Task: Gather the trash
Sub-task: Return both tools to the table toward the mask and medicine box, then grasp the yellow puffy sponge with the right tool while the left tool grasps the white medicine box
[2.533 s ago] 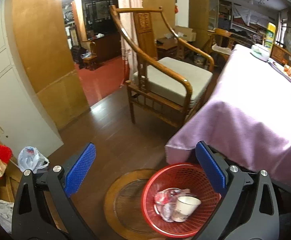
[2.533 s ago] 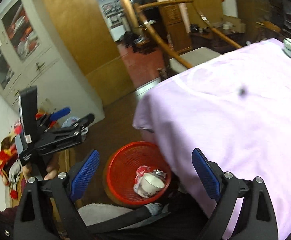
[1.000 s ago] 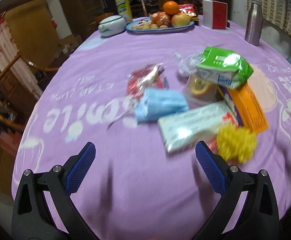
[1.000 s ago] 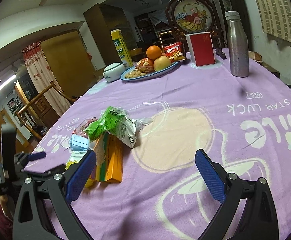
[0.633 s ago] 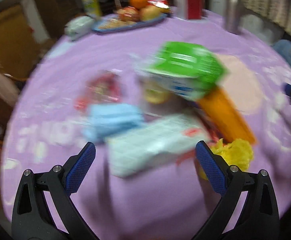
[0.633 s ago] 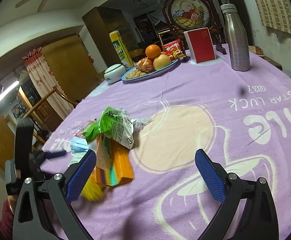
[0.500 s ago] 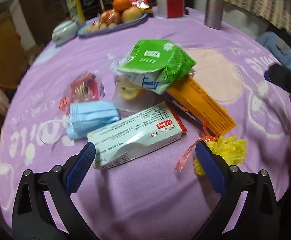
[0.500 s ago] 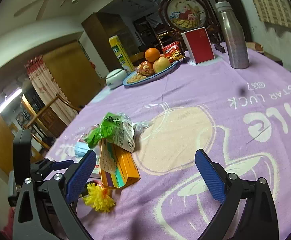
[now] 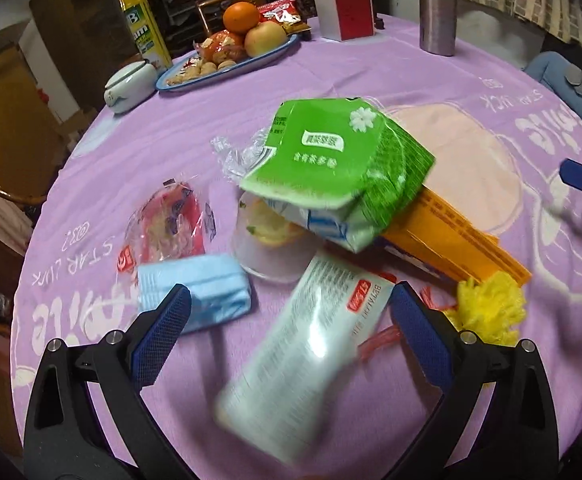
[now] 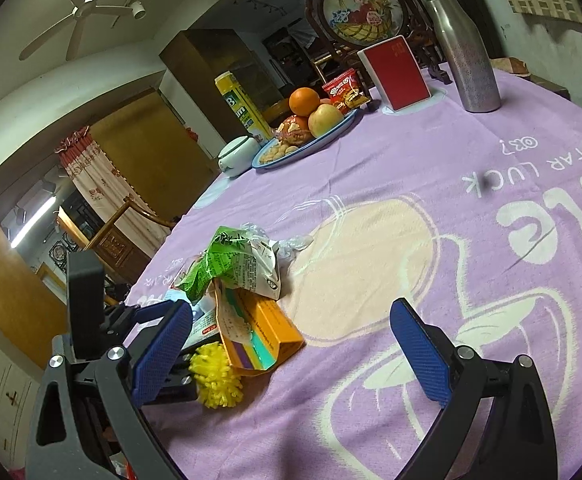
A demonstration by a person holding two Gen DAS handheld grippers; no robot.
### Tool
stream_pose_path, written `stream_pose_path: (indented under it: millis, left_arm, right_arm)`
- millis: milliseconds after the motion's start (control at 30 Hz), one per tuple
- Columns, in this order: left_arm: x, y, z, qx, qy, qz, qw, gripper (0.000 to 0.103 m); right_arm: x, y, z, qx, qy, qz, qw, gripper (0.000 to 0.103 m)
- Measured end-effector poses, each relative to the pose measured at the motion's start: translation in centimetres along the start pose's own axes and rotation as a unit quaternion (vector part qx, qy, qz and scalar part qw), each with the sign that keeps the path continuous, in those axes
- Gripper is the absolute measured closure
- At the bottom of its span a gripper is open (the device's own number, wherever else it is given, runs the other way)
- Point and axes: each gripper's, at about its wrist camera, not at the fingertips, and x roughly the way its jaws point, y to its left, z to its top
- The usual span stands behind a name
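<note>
A heap of trash lies on the purple tablecloth (image 9: 371, 80). In it are a white medicine box (image 9: 307, 352), a blue face mask (image 9: 195, 296), a red snack wrapper (image 9: 167, 228), a clear cup (image 9: 267, 244), a green tissue pack (image 9: 339, 168), an orange box (image 9: 451, 240) and a yellow pompom (image 9: 487, 308). My left gripper (image 9: 289, 336) is open, and the blurred white box lies between its fingers. My right gripper (image 10: 291, 352) hangs open over bare cloth, to the right of the green pack (image 10: 231, 264), the orange box (image 10: 259, 332) and the pompom (image 10: 215, 376).
At the far side of the table stand a fruit plate (image 9: 227, 60), a metal bottle (image 9: 437, 8), a red-faced box (image 9: 345, 8), a yellow carton (image 9: 143, 28) and a white lidded bowl (image 9: 129, 86). A wooden chair (image 10: 127, 216) is beyond the table's left edge.
Both grippers swung from the red floor basket up to the table. In the last half second the left one closed in on the white box, which now lies between its open fingers.
</note>
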Motion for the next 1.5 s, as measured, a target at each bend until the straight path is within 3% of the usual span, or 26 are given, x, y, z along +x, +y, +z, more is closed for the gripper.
stream_pose_path:
  millis: [100, 200, 267, 367, 467, 567, 733, 900, 1000, 1067, 1167, 1333, 1500]
  left_arm:
    - [0.9, 1.3, -0.6, -0.019, 0.047, -0.020, 0.9985, 0.006]
    - [0.2, 3.2, -2.8, -0.045, 0.067, -0.052, 0.9954, 0.006]
    - [-0.6, 4.5, -4.3, -0.061, 0.067, -0.034, 0.9953, 0.006]
    - [-1.9, 7.5, -6.6, -0.102, 0.058, 0.041, 0.9923, 0.007]
    - [-2.9, 8.3, -7.2, -0.125, 0.041, 0.044, 0.9903, 0.007]
    - [-3.5, 6.4, -6.3, -0.091, 0.012, 0.022, 0.9955, 0.007]
    - [-2.2, 2.2, -4.2, 0.014, -0.008, 0.074, 0.9971, 0.007]
    - [-1.0, 1.4, -2.4, 0.036, 0.002, 0.037, 0.9987, 0.008]
    - [-1.0, 2.5, -2.4, -0.029, 0.030, -0.061, 0.9973, 0.012]
    - [-1.7, 2.2, -2.9, -0.037, 0.029, -0.083, 0.9955, 0.013]
    - [-3.7, 1.1, -4.5, -0.032, 0.022, -0.113, 0.9928, 0.026]
    - [-3.3, 1.4, -4.8, -0.043, 0.024, -0.057, 0.9972, 0.030]
    - [-1.6, 2.4, -3.4, -0.075, 0.028, -0.047, 0.9957, 0.031]
  right_arm:
    - [0.0, -0.1, -0.1, 0.000, 0.000, 0.002, 1.000, 0.006]
    - [-0.1, -0.1, -0.1, 0.002, 0.001, 0.006, 1.000, 0.006]
    - [-0.2, -0.1, -0.1, 0.003, 0.000, 0.008, 1.000, 0.006]
    - [-0.1, 0.1, -0.2, -0.001, 0.000, 0.008, 1.000, 0.006]
    - [0.1, 0.3, -0.1, -0.008, 0.002, 0.004, 1.000, 0.006]
    - [0.1, 0.4, -0.1, -0.012, 0.000, -0.002, 1.000, 0.006]
    - [0.2, 0.2, 0.0, -0.009, 0.001, -0.004, 1.000, 0.006]
    - [0.4, -0.2, 0.1, 0.000, 0.009, 0.004, 1.000, 0.006]
    - [0.4, -0.2, 0.0, 0.001, 0.008, 0.008, 1.000, 0.006]
    - [0.4, -0.1, 0.0, -0.001, 0.008, 0.009, 1.000, 0.006]
    - [0.3, 0.0, 0.0, -0.005, 0.006, 0.010, 1.000, 0.006]
    - [0.3, 0.1, 0.0, -0.007, 0.004, 0.006, 1.000, 0.006]
    - [0.4, 0.3, 0.0, -0.014, 0.005, 0.000, 1.000, 0.006]
